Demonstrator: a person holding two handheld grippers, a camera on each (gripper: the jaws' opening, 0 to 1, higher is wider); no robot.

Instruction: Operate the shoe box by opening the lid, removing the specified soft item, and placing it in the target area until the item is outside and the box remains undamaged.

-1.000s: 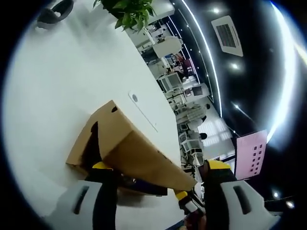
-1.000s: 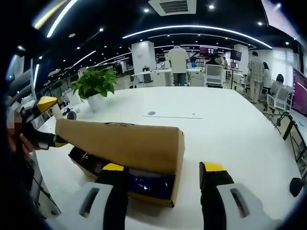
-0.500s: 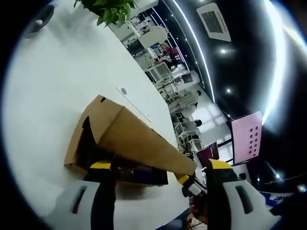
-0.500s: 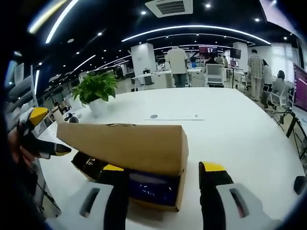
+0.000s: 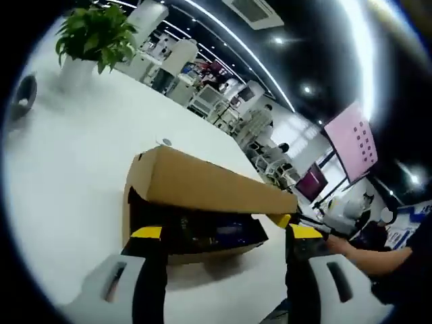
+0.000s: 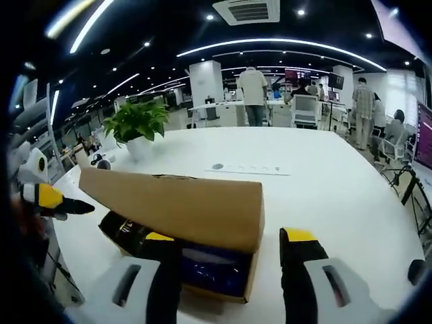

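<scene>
A brown cardboard shoe box (image 5: 202, 251) (image 6: 223, 287) lies on the white table with its lid (image 5: 209, 187) (image 6: 179, 206) raised at a slant. A dark blue soft item (image 5: 226, 233) (image 6: 209, 264) shows inside under the lid. My left gripper (image 5: 225, 233) is open in front of the box's long opening, touching nothing. My right gripper (image 6: 228, 236) is open at the box's end, with its left jaw tip just under the lid's edge. In the left gripper view the right gripper's yellow tip (image 5: 281, 220) sits at the lid's right corner. The left gripper (image 6: 48, 198) hangs apart from the lid's left end.
A potted plant (image 5: 94, 37) (image 6: 138, 121) stands at the table's far side, with a small dark object (image 5: 23, 91) near it. A round cover (image 5: 164, 142) (image 6: 217, 166) sits flush in the table (image 6: 324, 182) behind the box. Desks, screens and people fill the room beyond.
The left gripper has drawn away from the lid's left end, and its view has swung level. The lid stays raised over the right gripper's jaw.
</scene>
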